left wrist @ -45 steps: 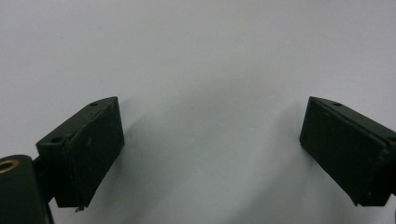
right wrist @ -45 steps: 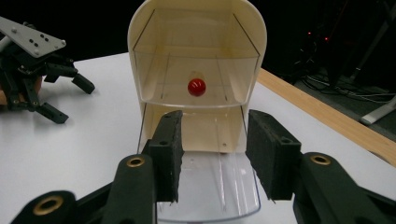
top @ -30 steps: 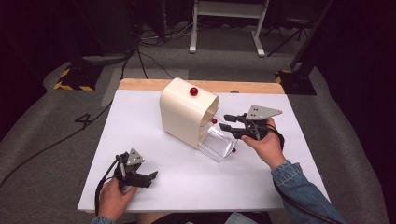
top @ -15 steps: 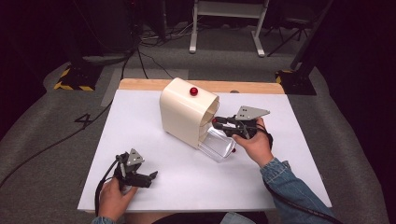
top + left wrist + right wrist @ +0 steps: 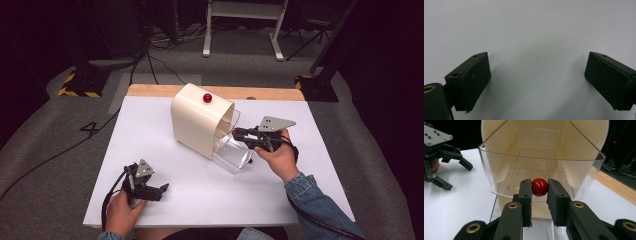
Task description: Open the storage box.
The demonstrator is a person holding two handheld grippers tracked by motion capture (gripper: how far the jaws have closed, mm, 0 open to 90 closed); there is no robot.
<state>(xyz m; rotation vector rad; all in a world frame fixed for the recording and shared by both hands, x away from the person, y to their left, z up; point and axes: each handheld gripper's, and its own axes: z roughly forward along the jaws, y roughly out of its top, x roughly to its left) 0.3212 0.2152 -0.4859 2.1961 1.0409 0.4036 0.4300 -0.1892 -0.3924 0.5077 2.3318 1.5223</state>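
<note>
Right at the front rim of the clear plastic drawer (image 5: 541,170), a small glossy red ball (image 5: 539,187) sits clamped between the right gripper (image 5: 539,192)'s fingers. That drawer juts from a cream rounded housing (image 5: 200,120) topped by a red knob (image 5: 207,97), perhaps a button. Near the white bench (image 5: 150,125)'s front-left edge, the left gripper (image 5: 537,75) rests, fingers wide apart.
</note>
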